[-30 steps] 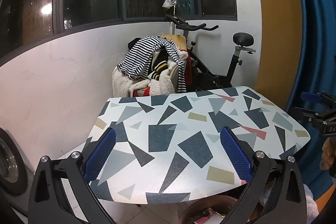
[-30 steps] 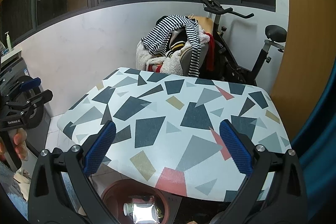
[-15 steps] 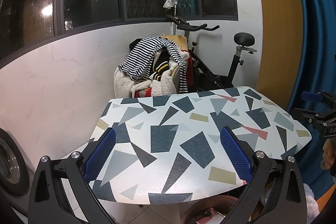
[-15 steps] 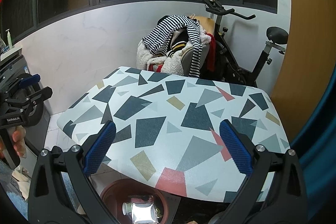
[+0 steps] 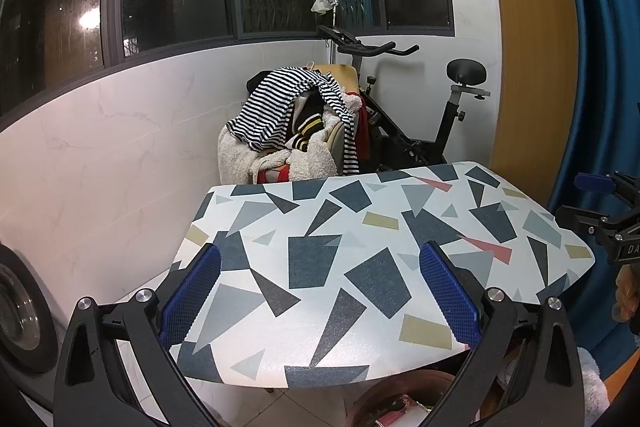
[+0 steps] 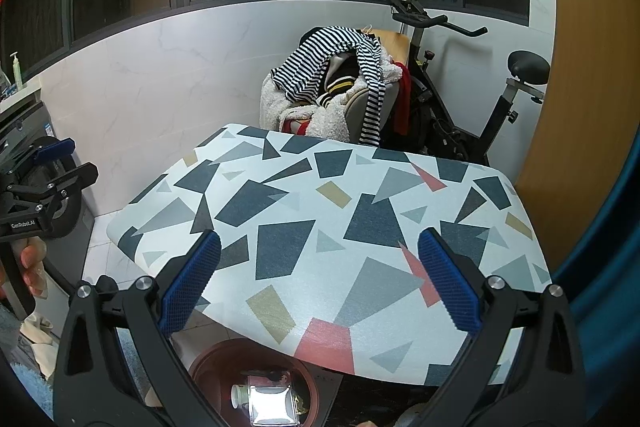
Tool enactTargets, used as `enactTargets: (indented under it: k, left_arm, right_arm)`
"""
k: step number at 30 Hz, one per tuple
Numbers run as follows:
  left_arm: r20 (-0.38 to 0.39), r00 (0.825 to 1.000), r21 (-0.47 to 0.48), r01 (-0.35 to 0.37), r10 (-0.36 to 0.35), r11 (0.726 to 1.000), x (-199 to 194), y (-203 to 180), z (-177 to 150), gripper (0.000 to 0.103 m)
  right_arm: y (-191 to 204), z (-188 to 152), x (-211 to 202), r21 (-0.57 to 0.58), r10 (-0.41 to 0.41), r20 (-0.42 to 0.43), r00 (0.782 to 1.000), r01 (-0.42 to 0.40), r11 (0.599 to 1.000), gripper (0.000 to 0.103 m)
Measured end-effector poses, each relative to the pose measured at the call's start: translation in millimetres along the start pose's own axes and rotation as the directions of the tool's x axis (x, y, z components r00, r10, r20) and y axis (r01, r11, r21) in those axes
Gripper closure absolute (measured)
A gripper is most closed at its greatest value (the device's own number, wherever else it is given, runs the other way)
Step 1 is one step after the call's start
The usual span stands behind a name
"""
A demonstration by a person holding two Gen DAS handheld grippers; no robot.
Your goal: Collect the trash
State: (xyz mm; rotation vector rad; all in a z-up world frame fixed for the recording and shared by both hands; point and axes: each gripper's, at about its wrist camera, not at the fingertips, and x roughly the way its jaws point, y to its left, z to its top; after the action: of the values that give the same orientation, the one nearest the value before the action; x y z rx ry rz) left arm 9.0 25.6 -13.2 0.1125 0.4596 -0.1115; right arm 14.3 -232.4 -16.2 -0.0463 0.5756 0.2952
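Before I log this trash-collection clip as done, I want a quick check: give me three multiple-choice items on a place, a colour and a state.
1. Where is the reddish-brown bin?
A on the table
B on the floor under the table's near edge
C beside the exercise bike

2. What colour are the gripper pads?
A blue
B green
C white

3. How are the two grippers?
A both shut
B both open
C one holding trash

Key: B, its rim peeks from below the patterned table; A, blue pads; B, left gripper and right gripper spread wide with nothing between.
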Motion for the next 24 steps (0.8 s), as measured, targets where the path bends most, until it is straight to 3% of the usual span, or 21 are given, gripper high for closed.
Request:
enactTargets:
  k: [24]
  left_arm:
    - [-0.013,1.0,-0.008,0.005,-0.005,1.0,2.5,-0.5,-3.9,0.006]
  right_arm:
    - [0.2,-0.6,1.1,-0.002,0.001,-0.003,1.0,-0.001,1.0,0.006]
